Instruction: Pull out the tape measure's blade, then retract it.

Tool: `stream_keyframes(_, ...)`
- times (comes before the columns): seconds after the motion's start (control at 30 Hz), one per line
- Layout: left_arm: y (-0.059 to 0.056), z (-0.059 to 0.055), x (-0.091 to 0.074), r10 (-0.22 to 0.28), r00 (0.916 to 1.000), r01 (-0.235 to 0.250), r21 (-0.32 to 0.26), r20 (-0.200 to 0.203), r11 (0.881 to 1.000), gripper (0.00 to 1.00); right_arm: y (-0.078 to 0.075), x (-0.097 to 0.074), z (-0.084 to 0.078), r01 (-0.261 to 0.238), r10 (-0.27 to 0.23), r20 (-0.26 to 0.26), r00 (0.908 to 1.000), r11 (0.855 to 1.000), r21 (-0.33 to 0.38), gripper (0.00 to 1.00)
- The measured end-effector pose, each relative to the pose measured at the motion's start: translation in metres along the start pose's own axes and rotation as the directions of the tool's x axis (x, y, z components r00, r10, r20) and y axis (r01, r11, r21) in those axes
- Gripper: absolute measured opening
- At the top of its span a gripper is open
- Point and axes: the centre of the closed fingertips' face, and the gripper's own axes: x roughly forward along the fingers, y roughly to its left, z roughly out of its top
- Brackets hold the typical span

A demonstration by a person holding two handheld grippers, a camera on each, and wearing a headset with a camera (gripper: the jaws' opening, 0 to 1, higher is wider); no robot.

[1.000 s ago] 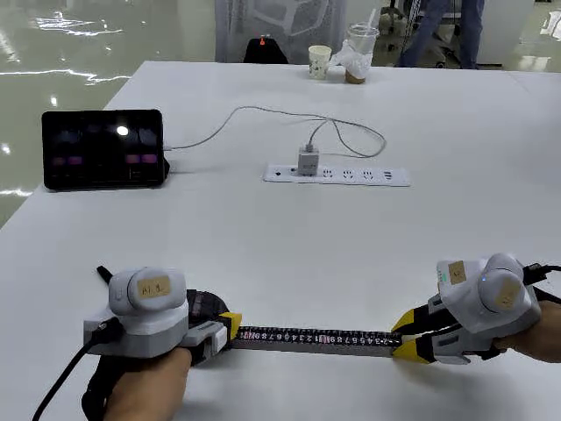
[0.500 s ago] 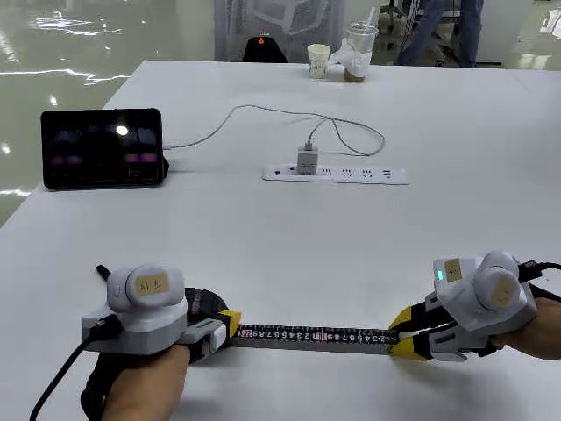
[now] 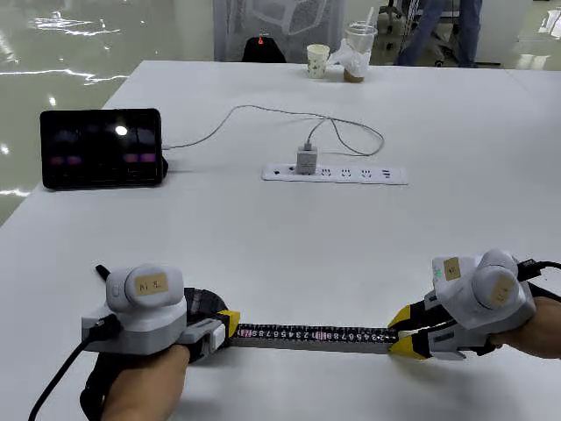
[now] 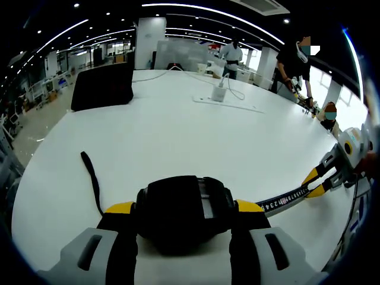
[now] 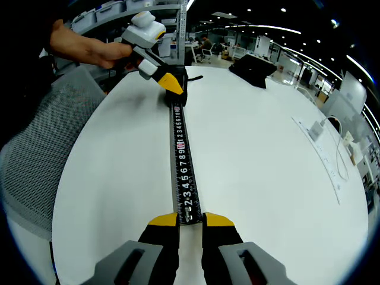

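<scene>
Left gripper (image 4: 184, 207) fingers clamped round black tape measure case (image 4: 178, 222); blade (image 5: 181, 154) stretched flat over white table (image 3: 289, 237) between both grippers; right gripper (image 5: 190, 219) fingers pinched narrowly on blade tip

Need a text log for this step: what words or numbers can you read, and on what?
"2 3 4 5 6 7 8 9": on the tape blade, nearest the right gripper; farther digits blurred.
Blurred, unreadable: left sticker on left gripper.
Blurred, unreadable: right sticker.
</scene>
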Motion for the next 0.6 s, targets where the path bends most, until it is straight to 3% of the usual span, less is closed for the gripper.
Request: stream_keyframes(0.6, 0.0002, 0.0009, -0.0002, 0.002, 1.0, -0.002, 0.004, 0.0, 1.0, 0.56, -0.0001, 0.002, 0.0034, -0.002, 0.001, 0.008, 1.0, 1.0, 0.006, 0.1)
